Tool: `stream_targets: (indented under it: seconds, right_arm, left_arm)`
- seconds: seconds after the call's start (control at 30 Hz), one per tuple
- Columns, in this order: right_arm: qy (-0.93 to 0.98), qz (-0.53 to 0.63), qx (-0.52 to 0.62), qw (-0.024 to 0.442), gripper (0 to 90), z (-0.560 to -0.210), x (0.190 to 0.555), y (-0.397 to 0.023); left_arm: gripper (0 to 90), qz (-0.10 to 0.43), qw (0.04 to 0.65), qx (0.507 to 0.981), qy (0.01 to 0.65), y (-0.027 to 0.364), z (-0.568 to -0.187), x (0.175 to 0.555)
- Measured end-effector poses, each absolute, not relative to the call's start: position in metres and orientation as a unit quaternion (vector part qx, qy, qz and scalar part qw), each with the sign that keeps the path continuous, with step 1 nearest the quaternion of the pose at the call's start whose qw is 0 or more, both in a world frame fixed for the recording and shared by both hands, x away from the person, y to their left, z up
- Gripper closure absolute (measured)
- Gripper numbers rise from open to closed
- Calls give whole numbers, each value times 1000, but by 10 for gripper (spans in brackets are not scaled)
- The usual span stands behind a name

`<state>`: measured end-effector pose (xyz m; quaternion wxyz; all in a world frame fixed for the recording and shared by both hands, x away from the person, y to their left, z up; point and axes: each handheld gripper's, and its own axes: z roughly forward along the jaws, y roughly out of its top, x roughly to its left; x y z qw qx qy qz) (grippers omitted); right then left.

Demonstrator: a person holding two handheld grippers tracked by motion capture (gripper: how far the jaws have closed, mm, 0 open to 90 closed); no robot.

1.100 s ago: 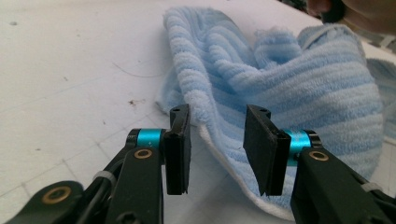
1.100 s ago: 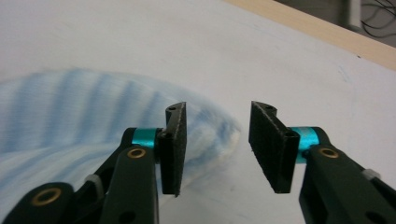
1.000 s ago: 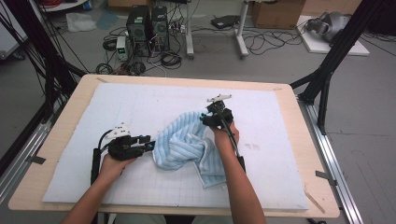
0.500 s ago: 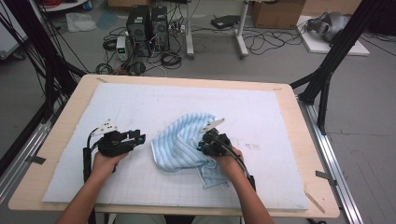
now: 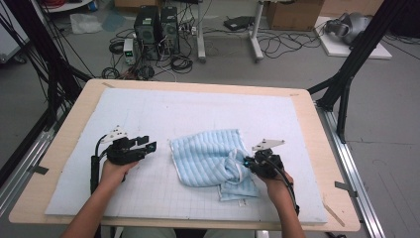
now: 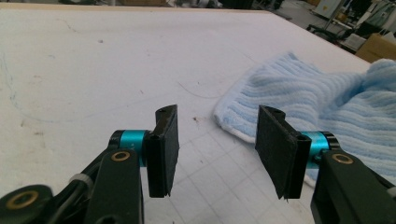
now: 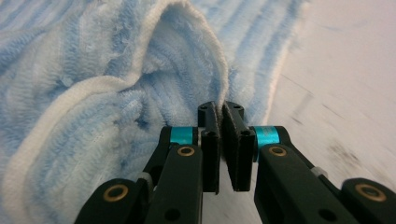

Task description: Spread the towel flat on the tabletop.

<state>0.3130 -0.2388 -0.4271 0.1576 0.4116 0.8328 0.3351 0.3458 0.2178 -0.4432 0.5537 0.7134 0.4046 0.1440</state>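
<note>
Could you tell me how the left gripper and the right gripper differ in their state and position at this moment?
The left gripper has its jaws apart with nothing between them, having just been opening; the right gripper has its jaws pressed together on a fold of the blue towel. The left gripper sits short of the towel's left edge; the right gripper is at its bunched right side. Both are hand-held, low over the white mat.

The towel (image 5: 213, 158) is soft terry cloth, pale blue, ribbed in fuzzy rows with a white stitched hem; the mat (image 5: 198, 114) beneath looks matt and slightly scuffed, printed with a faint grid; the table (image 5: 79, 99) edge is pale, smooth wood; the left gripper (image 6: 217, 140) has matt black plastic arms, rough dark pads, glossy teal metal collars and brass-coloured rivets; the right gripper (image 7: 219, 135) is built alike.
</note>
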Motion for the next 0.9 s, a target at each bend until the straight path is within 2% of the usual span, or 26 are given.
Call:
stream_targets:
  seconds: [0.07,0.2,0.33,0.53,0.67,0.7,0.73,0.8,0.83,0.9]
  right_arm:
    - [826,345,416,159,781,-426,312,-243]
    - [789,399,429,186,517,-417,311,-251]
    - [772,418,438,195,474,-413,308,-259]
    - [763,426,448,192,458,-415,308,-266]
    - [765,428,445,184,457,-416,308,-266]
    - [764,430,444,185,456,-416,308,-265]
    - [765,430,442,184,455,-416,308,-265]
    - [766,430,442,183,455,-416,308,-265]
    - [765,431,443,181,455,-417,308,-265]
    - [765,431,443,180,455,-418,309,-265]
  left_arm:
    - [472,143,551,712,411,212,-442,350]
    - [409,135,530,729,411,189,-442,362]
    - [362,132,496,756,406,163,-444,375]
    - [351,133,446,795,390,130,-447,387]
    - [333,174,393,829,357,108,-451,387]
    - [371,178,393,832,348,106,-450,387]
    - [457,178,394,836,337,105,-449,386]
    - [772,187,392,848,304,102,-448,383]
    - [822,193,390,848,303,102,-448,384]
    - [844,194,396,838,322,106,-449,388]
